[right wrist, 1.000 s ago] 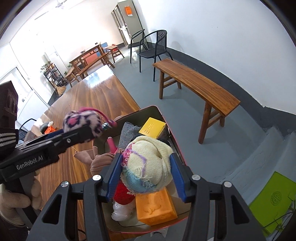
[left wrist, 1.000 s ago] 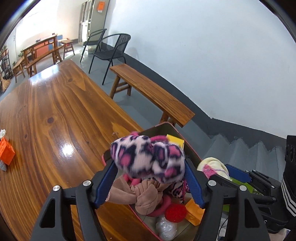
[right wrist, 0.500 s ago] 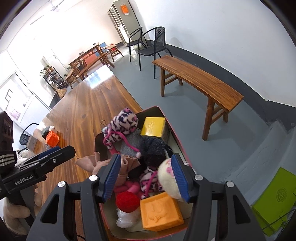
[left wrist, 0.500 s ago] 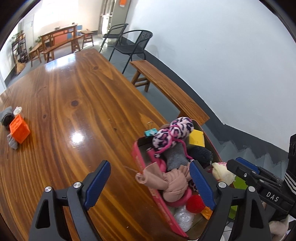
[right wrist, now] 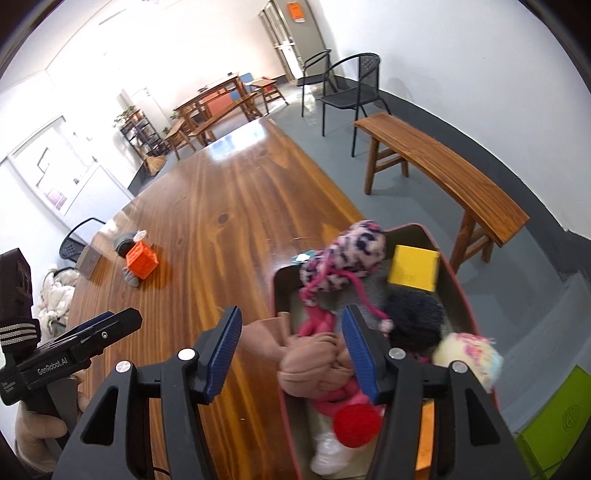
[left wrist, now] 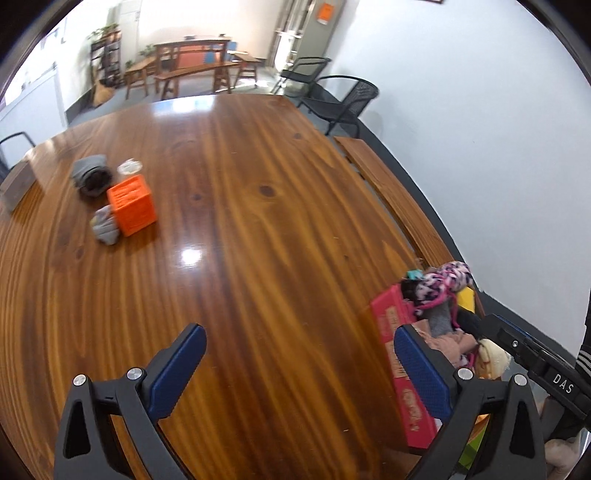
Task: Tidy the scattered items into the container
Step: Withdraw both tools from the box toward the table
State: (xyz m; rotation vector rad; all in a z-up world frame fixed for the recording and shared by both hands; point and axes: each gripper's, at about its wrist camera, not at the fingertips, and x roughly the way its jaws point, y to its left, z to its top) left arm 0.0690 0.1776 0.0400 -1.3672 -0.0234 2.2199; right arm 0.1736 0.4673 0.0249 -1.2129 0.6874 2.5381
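Grippers both let go: left gripper (left wrist: 297, 373) spread, right gripper (right wrist: 291, 349) parted, empty; socks now in box (right wrist: 448, 254); orange cube (left wrist: 132, 209) at ten o'clock remains.

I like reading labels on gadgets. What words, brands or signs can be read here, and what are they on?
"GenRobot.AI": side of the left gripper.
"DAS": side of the right gripper.
Red container: side print too blurred to read.
Orange notice on the cabinet: too small.
Yellow box: marks unreadable.
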